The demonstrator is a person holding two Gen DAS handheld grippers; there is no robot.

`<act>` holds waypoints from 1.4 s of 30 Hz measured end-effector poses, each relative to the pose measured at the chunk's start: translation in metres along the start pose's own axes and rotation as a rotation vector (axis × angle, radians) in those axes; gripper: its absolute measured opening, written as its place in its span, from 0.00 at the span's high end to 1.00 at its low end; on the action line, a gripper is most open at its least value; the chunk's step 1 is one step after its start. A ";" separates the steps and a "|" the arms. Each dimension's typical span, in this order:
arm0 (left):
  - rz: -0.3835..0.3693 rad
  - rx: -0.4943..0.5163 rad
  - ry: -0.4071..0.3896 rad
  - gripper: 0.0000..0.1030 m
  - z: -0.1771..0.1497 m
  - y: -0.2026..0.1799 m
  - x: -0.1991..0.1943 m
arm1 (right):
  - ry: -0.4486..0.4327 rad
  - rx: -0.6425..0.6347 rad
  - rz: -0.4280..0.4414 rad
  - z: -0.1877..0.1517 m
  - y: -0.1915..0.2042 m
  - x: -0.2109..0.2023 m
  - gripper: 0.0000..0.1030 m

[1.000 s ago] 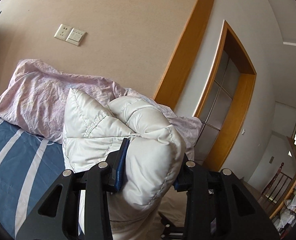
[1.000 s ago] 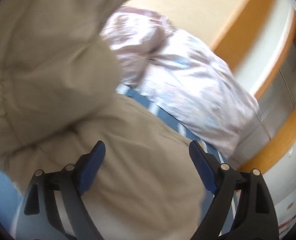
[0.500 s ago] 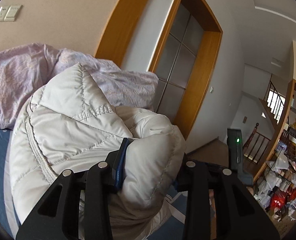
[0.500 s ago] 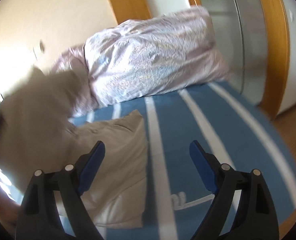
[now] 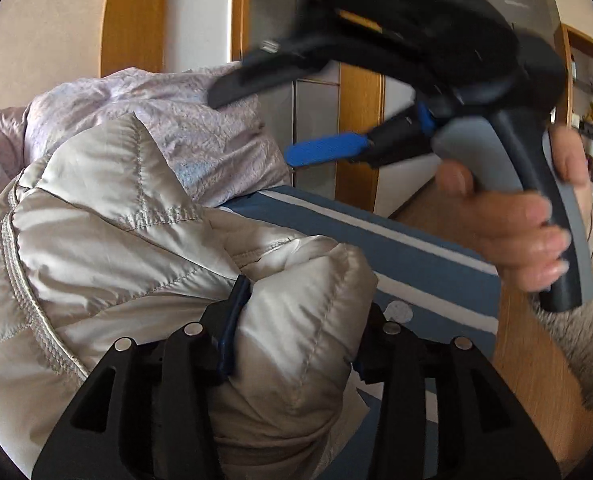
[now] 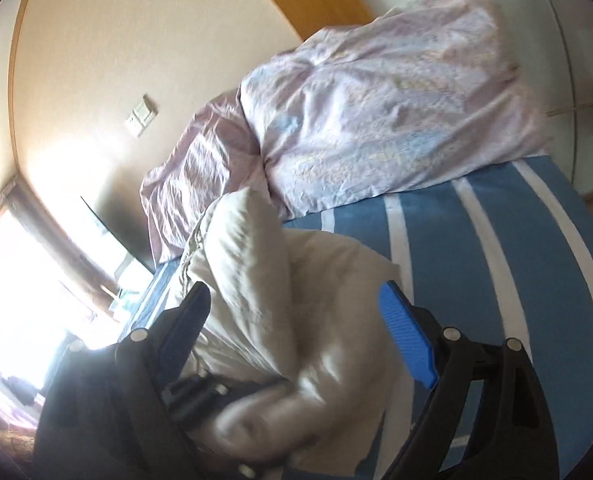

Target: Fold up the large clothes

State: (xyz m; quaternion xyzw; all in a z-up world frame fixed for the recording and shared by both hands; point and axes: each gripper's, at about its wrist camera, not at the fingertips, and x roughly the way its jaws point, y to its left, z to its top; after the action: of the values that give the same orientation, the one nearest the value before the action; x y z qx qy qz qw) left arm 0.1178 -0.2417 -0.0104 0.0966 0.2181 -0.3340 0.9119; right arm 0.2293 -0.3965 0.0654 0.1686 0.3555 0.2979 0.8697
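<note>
Over the striped bed (image 6: 496,264), left gripper (image 5: 296,320) clamps the puffy jacket (image 5: 116,240); right gripper (image 6: 296,320), hand-held level, fingers apart

My left tool (image 5: 296,324) is filled by a bunched fold of the quilted jacket (image 5: 108,240). Beyond the jacket the pillows (image 6: 376,120) block the way against the wall. Right of the jacket, striped bed (image 6: 496,248) lies bare, with my right tool (image 6: 296,320) spread wide above it.

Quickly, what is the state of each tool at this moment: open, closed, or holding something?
Left tool: closed on a fold of the white puffer jacket.
Right tool: open, holding nothing; the jacket lies between its fingers, ungripped.
</note>
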 end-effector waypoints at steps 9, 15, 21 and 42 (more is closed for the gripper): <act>0.013 0.136 0.084 0.56 -0.015 -0.028 0.035 | 0.192 -0.041 -0.068 0.019 0.002 0.067 0.23; 0.033 0.187 0.096 0.55 -0.020 -0.036 0.044 | 0.234 -0.015 -0.044 0.009 -0.007 0.080 0.68; -0.024 0.149 0.080 0.53 -0.016 -0.033 -0.010 | 0.242 0.038 -0.036 0.009 -0.016 0.084 0.80; 0.272 -0.272 0.088 0.37 0.011 0.185 -0.054 | 0.169 -0.106 -0.227 -0.009 -0.001 0.091 0.78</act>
State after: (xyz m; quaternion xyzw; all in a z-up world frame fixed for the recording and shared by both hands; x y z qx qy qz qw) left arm 0.2046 -0.0743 0.0297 0.0155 0.2857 -0.1708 0.9428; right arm 0.2752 -0.3383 0.0111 0.0554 0.4279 0.2291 0.8726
